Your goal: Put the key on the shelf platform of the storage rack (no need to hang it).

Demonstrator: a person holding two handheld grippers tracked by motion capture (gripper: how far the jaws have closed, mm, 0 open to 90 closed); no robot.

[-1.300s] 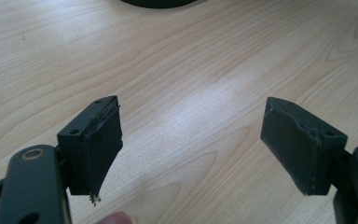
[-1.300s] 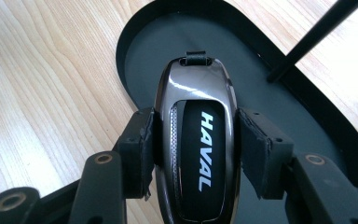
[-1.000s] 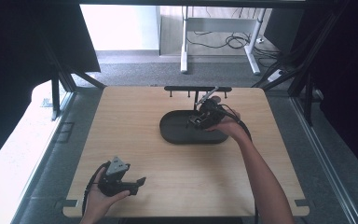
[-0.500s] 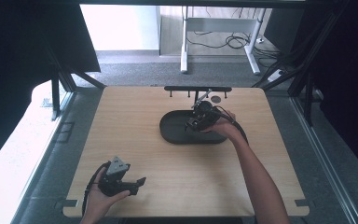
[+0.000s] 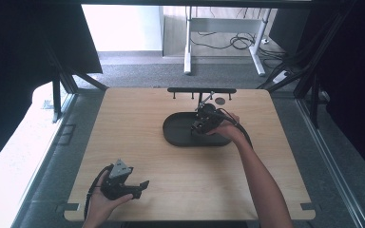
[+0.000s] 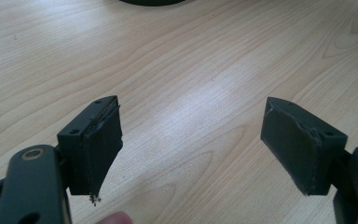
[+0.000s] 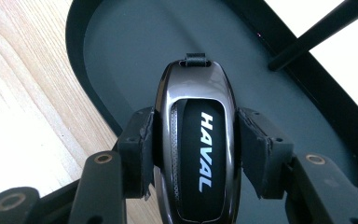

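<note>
Left gripper (image 5: pixel 140 185): near edge of the wooden table (image 5: pixel 123 118), held in the left hand (image 5: pixel 105 202); its fingers (image 6: pixel 95 149) are spread wide with only bare wood between them.
Right gripper (image 7: pixel 193 144): farther off, over the dark oval tray (image 5: pixel 176 130), held in the right hand (image 5: pixel 225 128); its fingers (image 7: pixel 137 149) pinch the key fob by its two long sides.
Key fob (image 7: pixel 196 140): glossy dark shell, white HAVAL lettering, small loop at its far end; held above the tray's floor.
Tray: on the table past the middle, right of centre.
Rack (image 5: pixel 202 90): thin black bar at the table's far edge, just behind the tray.
Disc (image 5: pixel 220 101): small, round, lying near the rack.
</note>
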